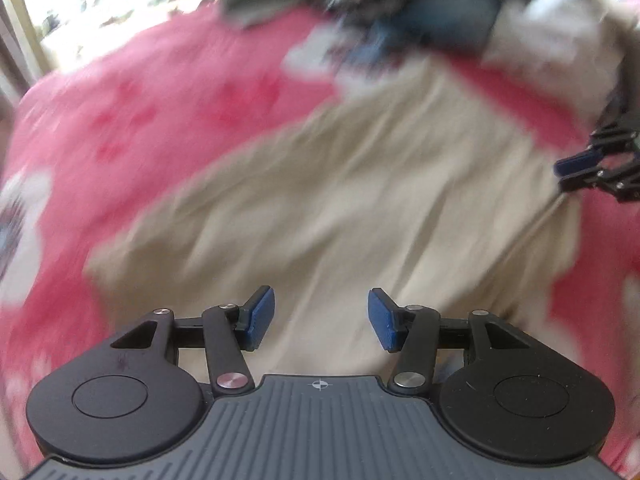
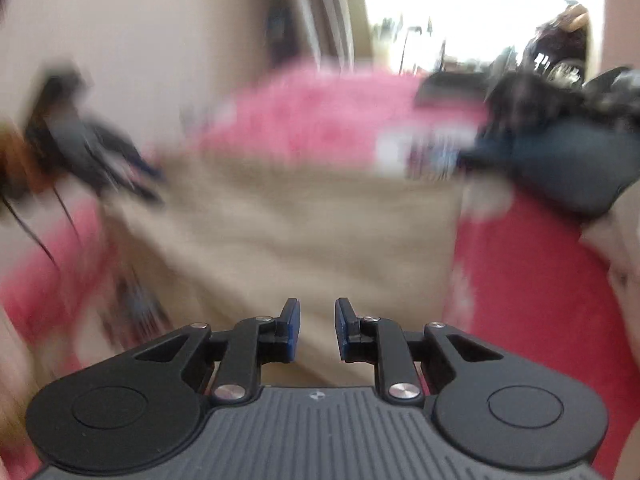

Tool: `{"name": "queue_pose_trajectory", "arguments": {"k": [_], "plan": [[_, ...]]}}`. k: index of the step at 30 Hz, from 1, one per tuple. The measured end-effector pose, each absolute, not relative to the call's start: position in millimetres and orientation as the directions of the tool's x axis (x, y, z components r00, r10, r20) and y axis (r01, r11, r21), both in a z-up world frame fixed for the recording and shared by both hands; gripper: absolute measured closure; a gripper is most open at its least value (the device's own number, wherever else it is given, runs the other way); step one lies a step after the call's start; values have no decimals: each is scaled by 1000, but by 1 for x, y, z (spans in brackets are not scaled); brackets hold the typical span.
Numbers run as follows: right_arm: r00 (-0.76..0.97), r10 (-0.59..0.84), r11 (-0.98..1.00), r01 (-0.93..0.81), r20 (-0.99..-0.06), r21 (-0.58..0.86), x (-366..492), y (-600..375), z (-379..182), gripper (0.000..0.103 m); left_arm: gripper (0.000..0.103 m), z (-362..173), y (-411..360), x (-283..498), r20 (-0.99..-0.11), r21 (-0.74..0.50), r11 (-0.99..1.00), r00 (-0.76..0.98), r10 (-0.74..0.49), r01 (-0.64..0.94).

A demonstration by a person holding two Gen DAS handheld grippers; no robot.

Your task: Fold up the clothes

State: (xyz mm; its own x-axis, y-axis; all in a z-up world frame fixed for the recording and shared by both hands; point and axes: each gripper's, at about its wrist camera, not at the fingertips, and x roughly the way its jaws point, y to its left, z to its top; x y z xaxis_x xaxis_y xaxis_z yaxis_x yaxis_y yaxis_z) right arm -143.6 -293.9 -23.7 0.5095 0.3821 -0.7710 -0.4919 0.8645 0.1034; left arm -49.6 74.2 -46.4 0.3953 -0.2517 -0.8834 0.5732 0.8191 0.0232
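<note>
A beige garment (image 1: 340, 184) lies spread on a pink patterned bedspread (image 1: 160, 112); both views are blurred by motion. My left gripper (image 1: 320, 318) hovers over the garment's near part, open, with nothing between its blue pads. My right gripper (image 2: 317, 328) is above the same beige garment (image 2: 300, 220), its pads a narrow gap apart with nothing between them. The right gripper (image 1: 568, 174) also shows at the right edge of the left wrist view, over the garment's side. The left gripper (image 2: 132, 180) appears as a dark blur at the left of the right wrist view.
A heap of dark blue and grey clothes (image 1: 440, 16) lies at the far end of the bed, also seen as dark clothes (image 2: 560, 152). A bright window (image 2: 460, 8) is behind the bed, and a pale wall (image 2: 140, 40) stands to one side.
</note>
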Motion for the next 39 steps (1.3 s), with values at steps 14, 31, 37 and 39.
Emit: {"name": "queue_pose_trajectory", "arguments": {"k": [14,31,37,39], "plan": [[667,300,942,-320,-682,101,-148,-273,-17,83,51,-58,132,-53,-842,-12,914,489,-229,406],[622,190,978,-183,-760,95,-136,-282,-44,83,37,-75,158,-45,-834,-25,963,525,-168,268],[618,185,979,-187,-764,85,-136,-281,-43,83,37,-66,165,-45,-833,-27,977,535,-139,212],[618,183,979,-186,-764,83,-136,-281,-43,83,37,-56,167,-46,-816,-10,980,564,-123,199]]}}
